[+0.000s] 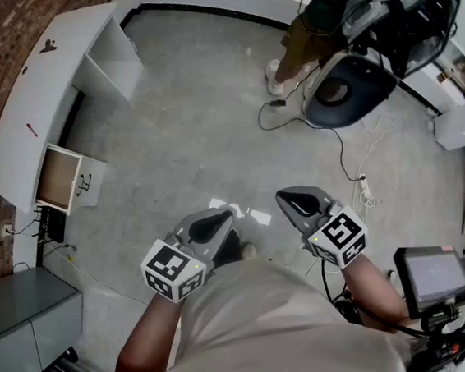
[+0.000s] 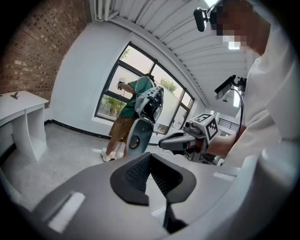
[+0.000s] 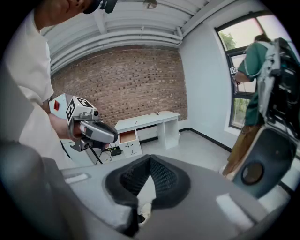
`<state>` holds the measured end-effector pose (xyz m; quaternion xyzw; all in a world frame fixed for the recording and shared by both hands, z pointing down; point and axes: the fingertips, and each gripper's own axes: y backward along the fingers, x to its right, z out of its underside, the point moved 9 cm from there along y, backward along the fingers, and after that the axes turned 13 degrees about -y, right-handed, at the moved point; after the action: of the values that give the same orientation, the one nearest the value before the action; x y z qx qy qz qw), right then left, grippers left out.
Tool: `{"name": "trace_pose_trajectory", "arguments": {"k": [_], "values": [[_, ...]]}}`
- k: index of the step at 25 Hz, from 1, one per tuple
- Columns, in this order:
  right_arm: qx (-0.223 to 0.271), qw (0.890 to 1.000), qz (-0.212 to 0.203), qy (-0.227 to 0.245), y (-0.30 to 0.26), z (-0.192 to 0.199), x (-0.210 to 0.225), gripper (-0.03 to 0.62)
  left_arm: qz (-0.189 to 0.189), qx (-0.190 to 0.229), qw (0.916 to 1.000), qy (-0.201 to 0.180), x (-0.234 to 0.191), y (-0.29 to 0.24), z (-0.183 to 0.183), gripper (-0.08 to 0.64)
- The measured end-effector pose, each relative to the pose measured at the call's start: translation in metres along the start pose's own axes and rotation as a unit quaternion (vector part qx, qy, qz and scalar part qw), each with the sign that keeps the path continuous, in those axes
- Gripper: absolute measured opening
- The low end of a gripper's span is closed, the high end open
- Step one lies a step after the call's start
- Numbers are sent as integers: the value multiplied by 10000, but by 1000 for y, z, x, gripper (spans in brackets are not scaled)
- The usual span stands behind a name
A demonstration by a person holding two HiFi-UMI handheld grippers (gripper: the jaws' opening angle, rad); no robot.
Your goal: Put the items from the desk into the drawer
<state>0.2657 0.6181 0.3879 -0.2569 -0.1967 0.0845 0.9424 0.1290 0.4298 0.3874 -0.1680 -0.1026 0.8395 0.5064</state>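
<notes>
The white desk [image 1: 38, 102] runs along the brick wall at the far left, well away from me. A small dark item [image 1: 48, 46] and a small red item [image 1: 31, 129] lie on its top. Its drawer [image 1: 57, 179] stands pulled open, and its wooden inside looks bare. Close to my body, over the floor, the left gripper [image 1: 222, 217] and right gripper [image 1: 292, 199] are both shut and hold nothing. The right gripper view looks past the right gripper [image 3: 150, 160] to the desk [image 3: 145, 120] and open drawer [image 3: 126, 137]. The left gripper [image 2: 150, 157] points at the window.
Another person [image 1: 311, 32] stands at the far right beside a round dark machine [image 1: 346, 86]. Cables [image 1: 349, 156] and a power strip [image 1: 363, 188] trail over the grey floor. A grey cabinet [image 1: 23, 318] is at my left. A screen [image 1: 432, 276] is at my right.
</notes>
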Motion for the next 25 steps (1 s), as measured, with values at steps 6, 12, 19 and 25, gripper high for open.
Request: {"name": "trace_pose_trajectory", "arguments": {"k": [6,12,19,25], "values": [[-145,9973,-445,560,-87,-83,0,2,-453,114,9987,216,-77,27,-15,6],[-374,9843,-1328,1099,-180,-145,-31,2,-1404,224,9880,607,-127,78,-10,6],[-802,9564,-2275,1647,-316,-209,-54,2,-2612,376,9568,1223,-207,125,1,6],[-907,9345,-2812,1983,-391,-256,-80,18,-3580,504,9205,1484,-221,162,-20,6]]}}
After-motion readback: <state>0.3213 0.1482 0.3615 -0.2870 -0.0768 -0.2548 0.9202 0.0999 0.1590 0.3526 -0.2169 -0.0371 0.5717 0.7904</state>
